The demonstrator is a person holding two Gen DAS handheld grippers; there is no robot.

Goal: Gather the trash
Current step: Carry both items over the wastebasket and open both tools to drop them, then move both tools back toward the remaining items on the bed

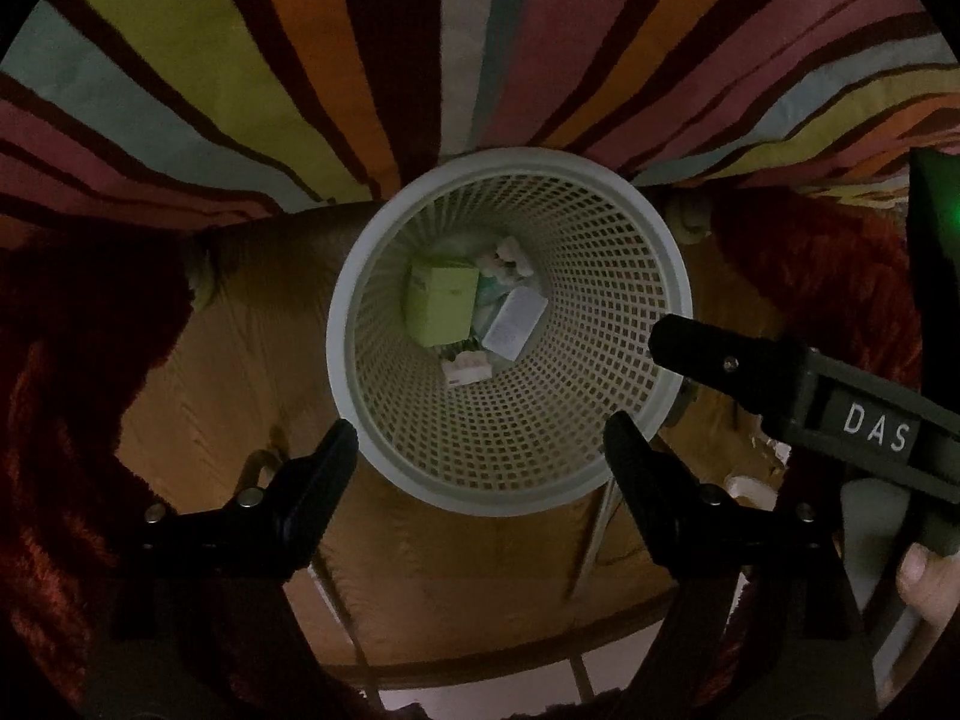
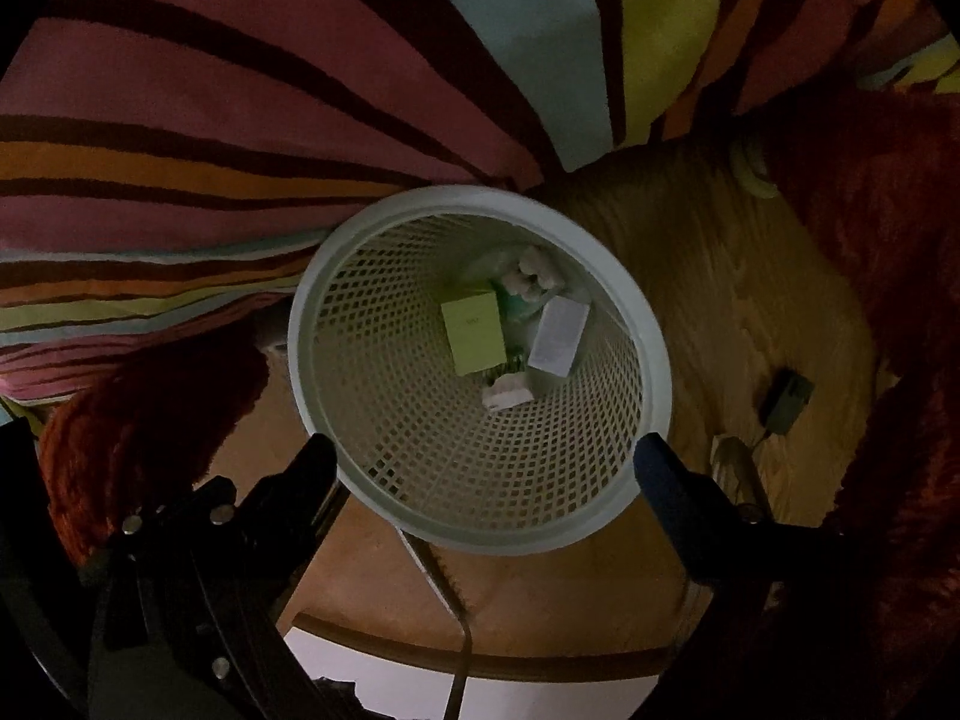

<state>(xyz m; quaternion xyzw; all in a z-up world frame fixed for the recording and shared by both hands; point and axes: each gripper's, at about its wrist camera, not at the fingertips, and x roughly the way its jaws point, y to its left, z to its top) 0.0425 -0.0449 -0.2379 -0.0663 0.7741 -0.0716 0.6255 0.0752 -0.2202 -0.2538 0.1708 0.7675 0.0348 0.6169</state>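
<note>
The basket (image 1: 510, 498) is sitting on the surface (image 1: 240, 360), straight ahead of both pairs of fingers (image 1: 336, 450), its mouth lying between their tips. In it, a box (image 2: 473, 333) is lying left of a flat packet (image 2: 558, 336). Beyond the basket, a striped cloth (image 2: 240, 120) is spreading.

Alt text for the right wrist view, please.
A white mesh wastebasket seen from above, holding a green box, a white box and crumpled scraps. The open, empty right gripper hangs over its near rim; a striped blanket lies behind.
</note>
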